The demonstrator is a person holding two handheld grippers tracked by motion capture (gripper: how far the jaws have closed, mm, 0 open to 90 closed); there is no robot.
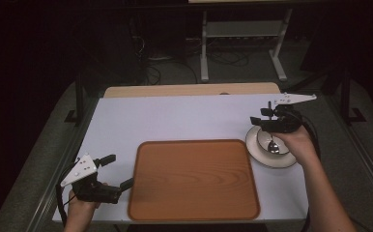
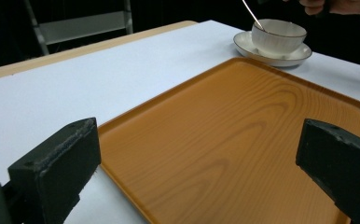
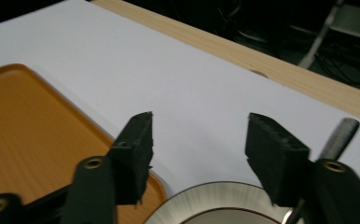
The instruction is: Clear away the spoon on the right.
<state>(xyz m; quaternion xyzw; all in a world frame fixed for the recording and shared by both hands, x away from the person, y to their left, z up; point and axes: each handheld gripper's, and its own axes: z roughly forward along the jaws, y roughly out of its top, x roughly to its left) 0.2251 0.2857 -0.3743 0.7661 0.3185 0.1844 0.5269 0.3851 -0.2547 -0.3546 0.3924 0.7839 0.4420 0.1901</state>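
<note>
Looking from the high view, the right gripper [image 1: 271, 117] hangs at 3 o'clock over the white cup [image 1: 273, 143] on its round white saucer [image 1: 257, 150], hiding much of the cup; the left gripper [image 1: 117, 171], jaws apart, rests at 8 o'clock beside the rectangular orange wooden tray [image 1: 193, 179].

The left gripper view shows a thin metal spoon [image 2: 252, 14] leaning in the cup, its handle cut off.

The right gripper view shows jaws apart above the saucer's rim, holding nothing.
</note>
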